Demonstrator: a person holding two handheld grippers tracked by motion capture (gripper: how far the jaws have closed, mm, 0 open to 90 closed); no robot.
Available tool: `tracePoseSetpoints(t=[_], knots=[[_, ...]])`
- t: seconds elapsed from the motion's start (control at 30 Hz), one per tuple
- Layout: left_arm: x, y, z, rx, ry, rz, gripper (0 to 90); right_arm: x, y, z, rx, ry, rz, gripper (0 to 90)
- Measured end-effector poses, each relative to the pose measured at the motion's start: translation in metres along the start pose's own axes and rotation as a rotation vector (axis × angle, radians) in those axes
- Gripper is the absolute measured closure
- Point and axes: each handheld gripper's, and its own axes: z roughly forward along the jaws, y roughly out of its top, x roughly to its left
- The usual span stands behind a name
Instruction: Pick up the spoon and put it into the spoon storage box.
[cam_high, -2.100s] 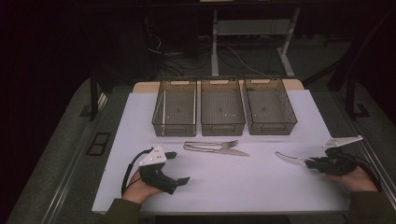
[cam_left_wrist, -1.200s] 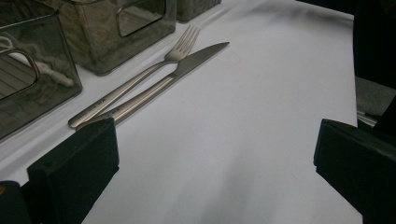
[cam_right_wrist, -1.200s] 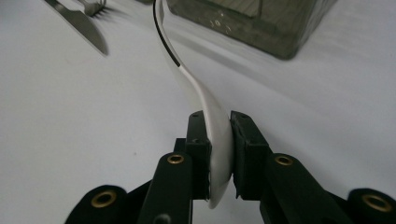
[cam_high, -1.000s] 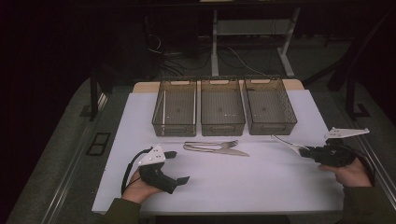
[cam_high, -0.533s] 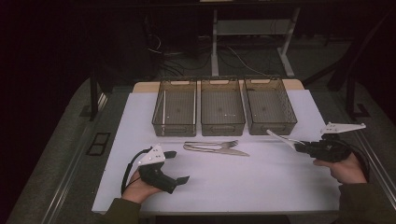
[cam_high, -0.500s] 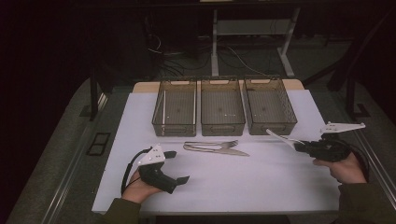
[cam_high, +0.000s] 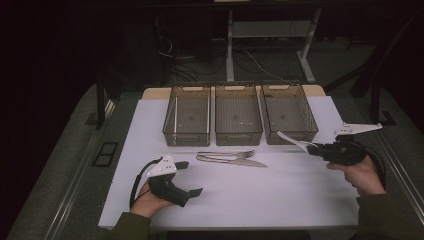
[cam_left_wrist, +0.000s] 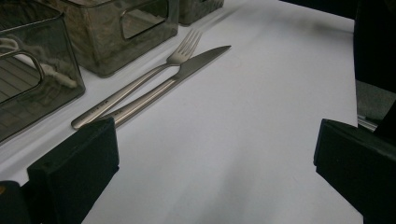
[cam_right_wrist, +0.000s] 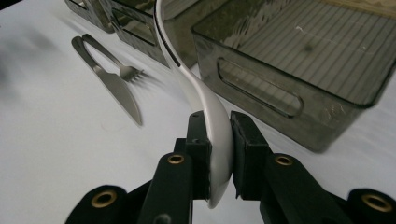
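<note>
White sheet (cam_high: 280, 190) covers the table; dark floor (cam_high: 60, 150) surrounds it.

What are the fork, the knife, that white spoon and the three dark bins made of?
The fork and knife look like brushed steel: grey, with a dull sheen. The spoon, clamped in the right gripper, is glossy white, perhaps plastic or ceramic; I can't tell which. The bins look like smoky see-through plastic with ribbed floors.
</note>
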Motion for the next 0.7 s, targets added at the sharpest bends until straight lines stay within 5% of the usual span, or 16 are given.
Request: tracePoseSetpoints(t=[0.7], knots=[[0.001,0.0,0.0,-0.007,0.0,-0.005,0.0,0.022,0.05,0.033,-0.017,0.024,-0.053,78.2]])
